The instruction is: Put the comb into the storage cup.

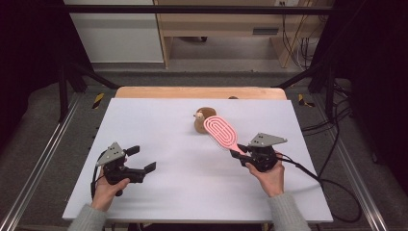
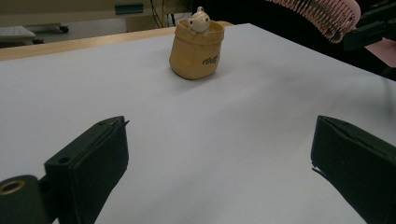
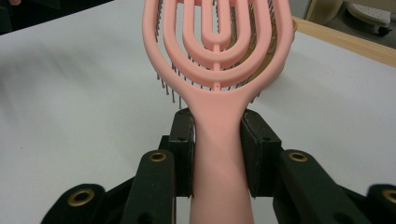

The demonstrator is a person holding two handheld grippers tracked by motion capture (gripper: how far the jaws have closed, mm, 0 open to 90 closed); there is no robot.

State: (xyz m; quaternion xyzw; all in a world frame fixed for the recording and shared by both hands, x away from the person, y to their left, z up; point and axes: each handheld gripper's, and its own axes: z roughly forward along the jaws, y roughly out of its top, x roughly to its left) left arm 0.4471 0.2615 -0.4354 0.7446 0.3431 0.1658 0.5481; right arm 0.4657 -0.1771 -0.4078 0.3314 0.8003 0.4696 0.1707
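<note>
While my right gripper [image 1: 242, 153] clamps the brush [image 1: 221, 131] handle, head raised beside the far pot [image 1: 202, 120], a careless swing could topple it; my left gripper [image 1: 143, 160] gapes empty.

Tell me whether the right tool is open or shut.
Shut on the pink hairbrush: the right tool has both jaws pressed against the brush's handle, head lifted off the table.

High view: fixed overhead, looking forward and down on the whole counter [image 1: 159, 125]. Each hand-held gripper cam sits low, close, looking along its jaws; both also catch the pink brush [image 2: 322, 14].
</note>
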